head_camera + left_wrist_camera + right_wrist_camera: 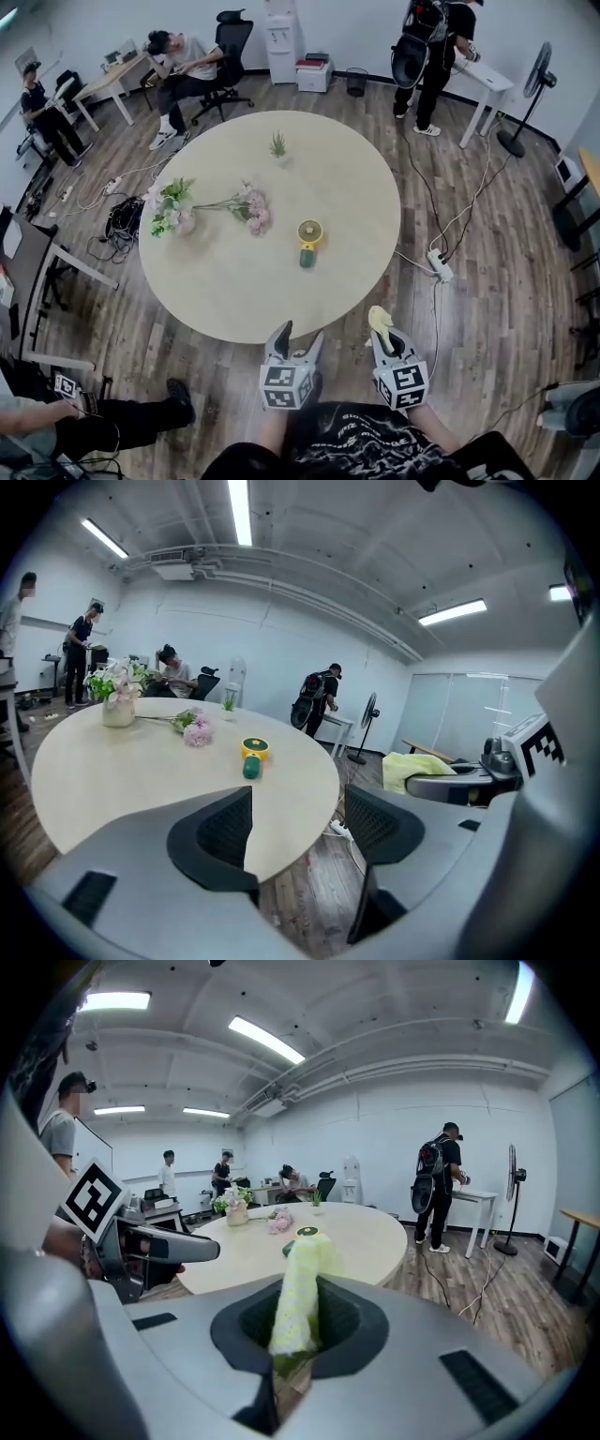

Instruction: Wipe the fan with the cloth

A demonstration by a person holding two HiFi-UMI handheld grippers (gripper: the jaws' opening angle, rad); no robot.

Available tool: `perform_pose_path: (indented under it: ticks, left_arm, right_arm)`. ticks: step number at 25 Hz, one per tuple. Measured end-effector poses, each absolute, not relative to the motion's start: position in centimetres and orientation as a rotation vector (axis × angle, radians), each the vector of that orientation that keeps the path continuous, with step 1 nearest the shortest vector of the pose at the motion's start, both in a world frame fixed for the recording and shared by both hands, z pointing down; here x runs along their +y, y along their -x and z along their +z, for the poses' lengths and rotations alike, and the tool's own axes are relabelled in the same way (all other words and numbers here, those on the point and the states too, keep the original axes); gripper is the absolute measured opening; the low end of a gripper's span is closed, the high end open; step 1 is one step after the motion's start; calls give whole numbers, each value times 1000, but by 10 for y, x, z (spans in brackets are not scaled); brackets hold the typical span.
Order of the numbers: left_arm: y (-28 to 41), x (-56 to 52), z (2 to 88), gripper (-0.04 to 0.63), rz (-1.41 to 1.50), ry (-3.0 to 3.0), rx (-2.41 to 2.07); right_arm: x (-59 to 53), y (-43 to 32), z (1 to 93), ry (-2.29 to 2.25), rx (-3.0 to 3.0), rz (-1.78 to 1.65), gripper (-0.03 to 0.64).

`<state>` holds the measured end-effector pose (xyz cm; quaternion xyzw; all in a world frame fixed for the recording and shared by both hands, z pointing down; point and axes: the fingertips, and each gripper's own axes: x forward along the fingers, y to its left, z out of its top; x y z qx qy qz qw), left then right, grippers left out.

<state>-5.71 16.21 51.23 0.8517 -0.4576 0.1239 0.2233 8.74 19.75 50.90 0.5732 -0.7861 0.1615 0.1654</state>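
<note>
Left gripper (300, 336) hangs wide open and empty just off the table (234, 291) edge, fan (309, 240) lies further out near the middle, right gripper (389, 339) pinches the cloth (379, 319). My guess: wiping one-handed just shoves that light fan around, or the cloth slips out.

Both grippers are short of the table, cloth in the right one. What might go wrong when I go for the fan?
The small yellow fan with a green handle lies loose on the round beige table; wiping may shove it unless the open, empty left gripper steadies it.
The right gripper pinches the yellow cloth as a narrow bunch; it might slip out under pressure.
</note>
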Motion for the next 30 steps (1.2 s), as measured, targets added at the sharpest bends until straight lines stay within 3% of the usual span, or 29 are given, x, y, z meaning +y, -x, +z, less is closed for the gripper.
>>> perform_pose_path:
  ticks: [15,30]
  left_arm:
    - [93,37,543,319,502,-2371,-1157]
    - [36,-36,605,321,659,-2204,-1186]
  right_arm:
    - [83,-53,503,-1826,-2152,452,34]
    - [-12,-78,504,-1624,-2243,425,34]
